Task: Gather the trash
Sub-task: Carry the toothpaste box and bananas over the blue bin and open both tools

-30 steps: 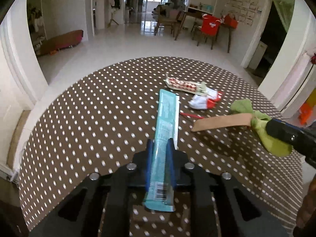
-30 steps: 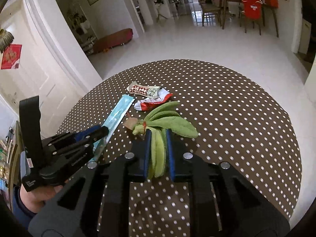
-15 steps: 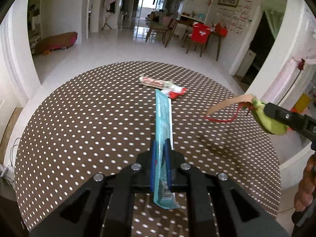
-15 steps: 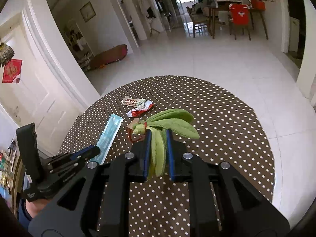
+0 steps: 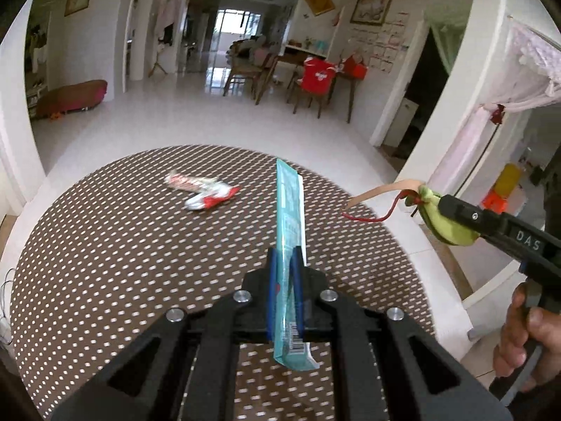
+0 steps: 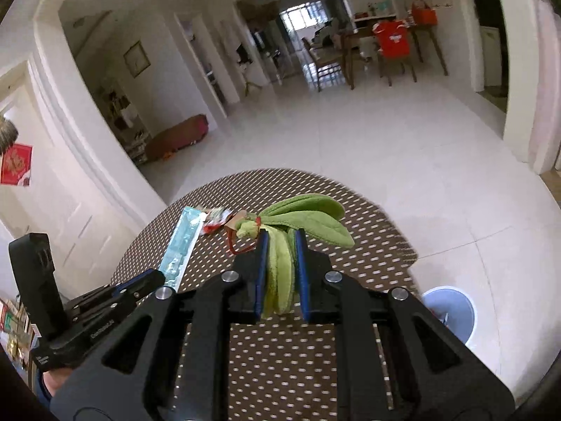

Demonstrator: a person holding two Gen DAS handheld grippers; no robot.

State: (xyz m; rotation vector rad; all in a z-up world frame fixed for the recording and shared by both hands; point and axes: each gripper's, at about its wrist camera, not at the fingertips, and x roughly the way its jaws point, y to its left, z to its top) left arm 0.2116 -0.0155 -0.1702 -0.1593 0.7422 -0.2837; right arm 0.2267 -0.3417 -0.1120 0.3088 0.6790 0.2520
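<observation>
left claw (image 5: pixel 284 258): clamped on teal wrapper (image 5: pixel 290 210), raised above bench (image 5: pixel 105 245) | right claw (image 6: pixel 281 242): clamped on green leaf bundle (image 6: pixel 308 217) | advice: hold both grips firm, release directly above blue bin (image 6: pixel 450 310) beside bench's right edge | red-white wrappers (image 5: pixel 201 193) remain near far edge

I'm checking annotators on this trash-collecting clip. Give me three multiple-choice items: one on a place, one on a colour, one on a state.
1. Where is the red and white wrapper?
A. on the dotted table
B. in the blue bin
C. in a gripper

2. What colour is the long packet in the left gripper?
A. yellow
B. teal
C. black

3. What state is the right gripper in?
A. open, empty
B. shut on green leaves
C. out of view

Answers: 1 A, it lies flat on the tabletop; 2 B, the packet rising from the fingers is teal; 3 B, leaves sit clamped between its fingers.
</observation>
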